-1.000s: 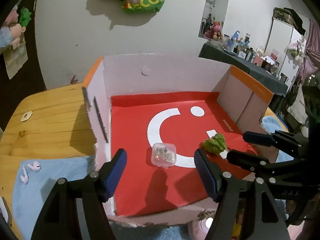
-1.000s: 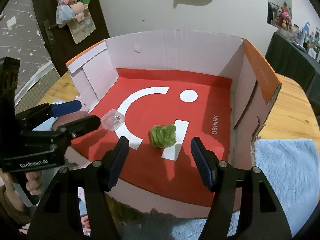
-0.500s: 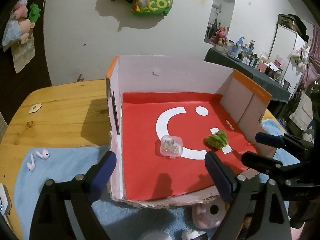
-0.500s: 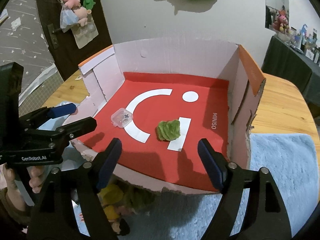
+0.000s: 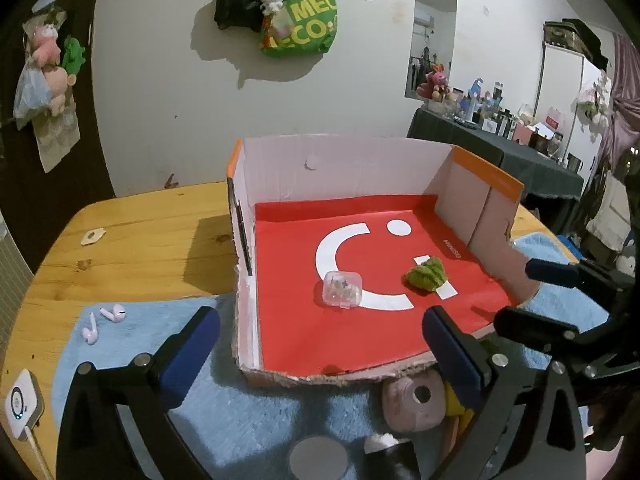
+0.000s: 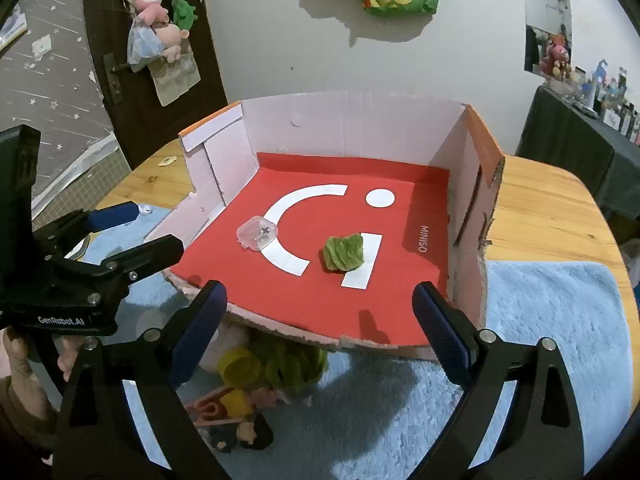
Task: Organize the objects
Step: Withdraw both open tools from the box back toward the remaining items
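An open cardboard box (image 5: 344, 168) (image 6: 360, 120) with a red floor stands on the wooden table. On that floor lie a small clear plastic case (image 5: 343, 289) (image 6: 258, 234) and a green crinkled lump (image 5: 426, 275) (image 6: 344, 253). My left gripper (image 5: 320, 344) hangs in front of the box's low front edge, its jaws opening wide with nothing between them. My right gripper (image 6: 320, 328) is also in front of that edge, jaws opening, nothing between them. Each gripper shows at the side of the other's view.
A blue fluffy mat (image 5: 132, 332) (image 6: 560, 320) lies under the box's front. On it are two pink earbuds (image 5: 104, 320), a pinkish round device (image 5: 416, 398), a grey disc (image 5: 319, 456), and a pile of small toys (image 6: 256, 384). A white gadget (image 5: 20, 404) sits at the left.
Both grippers have drawn back from inside the box to in front of its front edge and opened wider. The clear case and the green lump stay on the red floor.
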Motion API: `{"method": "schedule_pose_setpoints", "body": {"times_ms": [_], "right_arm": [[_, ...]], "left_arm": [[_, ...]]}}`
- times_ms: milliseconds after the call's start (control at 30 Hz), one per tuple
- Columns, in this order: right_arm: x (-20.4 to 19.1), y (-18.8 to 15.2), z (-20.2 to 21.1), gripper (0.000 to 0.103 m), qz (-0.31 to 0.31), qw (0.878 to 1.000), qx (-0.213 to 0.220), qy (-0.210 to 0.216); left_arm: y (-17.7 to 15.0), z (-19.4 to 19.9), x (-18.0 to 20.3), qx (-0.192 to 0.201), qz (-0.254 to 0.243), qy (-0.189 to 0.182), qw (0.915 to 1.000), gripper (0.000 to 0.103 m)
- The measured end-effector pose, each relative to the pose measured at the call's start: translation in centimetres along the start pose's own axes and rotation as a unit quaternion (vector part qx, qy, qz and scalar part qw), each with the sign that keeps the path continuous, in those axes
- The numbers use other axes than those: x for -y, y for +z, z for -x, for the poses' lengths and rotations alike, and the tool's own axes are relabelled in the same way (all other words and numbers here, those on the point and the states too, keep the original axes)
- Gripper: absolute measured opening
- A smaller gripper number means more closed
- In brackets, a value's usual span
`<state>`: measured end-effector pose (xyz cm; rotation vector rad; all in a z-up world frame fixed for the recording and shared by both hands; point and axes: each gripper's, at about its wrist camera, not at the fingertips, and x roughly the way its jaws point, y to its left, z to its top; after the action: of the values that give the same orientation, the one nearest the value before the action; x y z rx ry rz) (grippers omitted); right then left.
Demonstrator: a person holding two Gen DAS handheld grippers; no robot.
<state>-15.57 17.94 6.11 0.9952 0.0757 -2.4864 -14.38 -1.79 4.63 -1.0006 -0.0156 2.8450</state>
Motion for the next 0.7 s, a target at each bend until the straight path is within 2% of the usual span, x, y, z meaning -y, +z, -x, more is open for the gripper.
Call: {"method": "schedule_pose_setpoints", "body": {"times_ms": [133, 700], "right_arm": [[-0.2, -0.3, 0.8, 0.100, 0.001, 1.000, 0.008, -0.001], [-1.5, -2.0, 3.9, 0.100, 0.013, 0.999, 0.039, -0.012]], "left_arm": [[-0.4, 0.4, 0.0, -0.002, 0.003, -0.002, 1.0000, 0.103], [-2.3, 2.4, -0.7, -0.005, 0.032, -0.002, 0.9995, 0.103]]}}
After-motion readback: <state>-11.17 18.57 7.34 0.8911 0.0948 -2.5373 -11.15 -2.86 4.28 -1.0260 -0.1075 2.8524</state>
